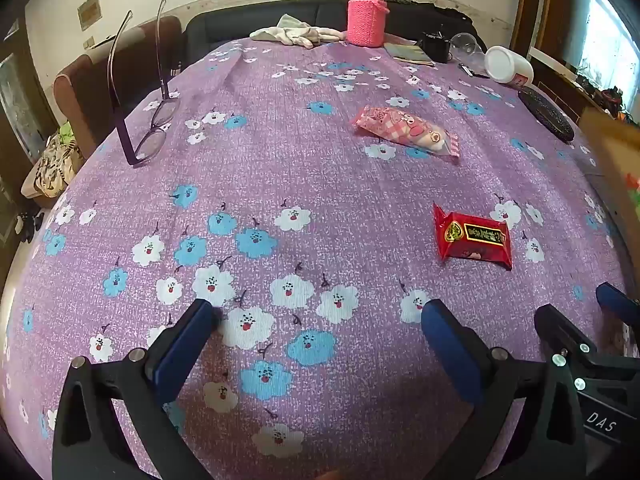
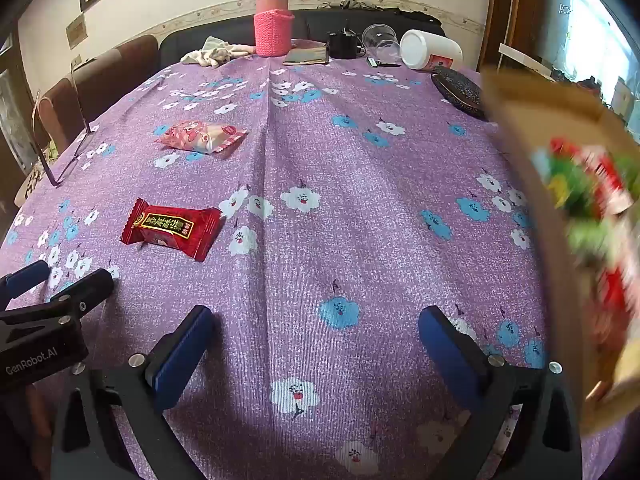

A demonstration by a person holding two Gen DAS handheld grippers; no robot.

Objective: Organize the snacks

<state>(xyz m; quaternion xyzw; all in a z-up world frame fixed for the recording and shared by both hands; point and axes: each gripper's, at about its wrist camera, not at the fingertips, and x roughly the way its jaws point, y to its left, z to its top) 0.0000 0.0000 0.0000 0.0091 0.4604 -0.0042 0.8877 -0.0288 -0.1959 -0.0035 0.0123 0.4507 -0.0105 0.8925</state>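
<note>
Red snack packet (image 1: 474, 236) lying crosswise ahead-right of the left gripper (image 1: 320, 320), ahead-left of the right gripper (image 2: 316, 328); both fingers spread wide, empty.

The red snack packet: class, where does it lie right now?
The red snack packet lies flat on the purple floral tablecloth, left in the right wrist view, nearer the camera than the pink snack packet.

1. The left wrist view looks forward and steeply down between its own fingers onto the tablecloth (image 1: 320, 184), close above it.
2. The right wrist view faces the same way, just beside it.
3. Both share the red snack packet (image 1: 474, 238) (image 2: 172, 226), the pink snack packet (image 1: 404, 130) (image 2: 200, 136) and the far table edge.
</note>
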